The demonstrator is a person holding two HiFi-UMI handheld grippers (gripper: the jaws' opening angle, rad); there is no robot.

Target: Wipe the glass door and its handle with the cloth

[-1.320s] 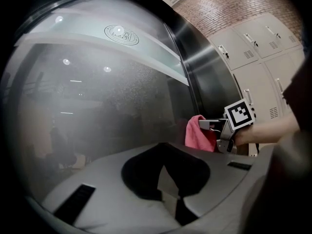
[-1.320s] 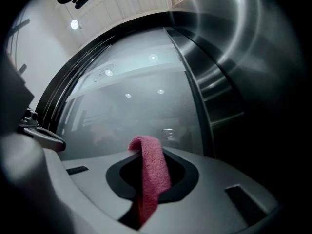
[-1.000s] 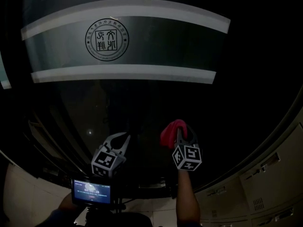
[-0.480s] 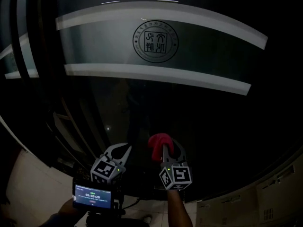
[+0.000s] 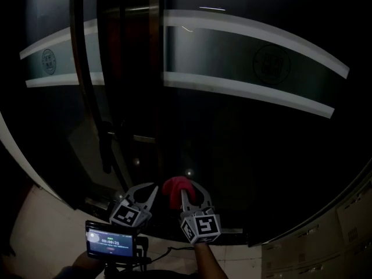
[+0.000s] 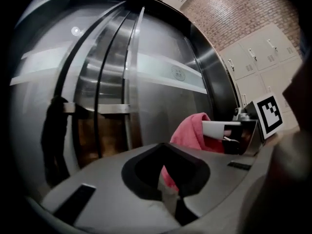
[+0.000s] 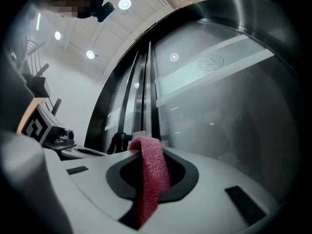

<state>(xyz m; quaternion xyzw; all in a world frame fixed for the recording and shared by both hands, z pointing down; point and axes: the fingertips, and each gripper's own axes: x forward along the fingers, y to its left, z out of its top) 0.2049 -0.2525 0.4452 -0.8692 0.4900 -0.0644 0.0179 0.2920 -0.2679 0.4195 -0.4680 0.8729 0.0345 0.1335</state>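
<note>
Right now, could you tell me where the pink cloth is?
The cloth is low centre in the head view, pinched in the right gripper, just right of the left gripper.

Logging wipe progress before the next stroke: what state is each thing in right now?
glass door: closed, as far as shows.
handle: untouched by either gripper.
cloth: bunched, clamped.
right gripper: shut on cloth.
left gripper: shut, empty.
timer screen: lit.
</note>
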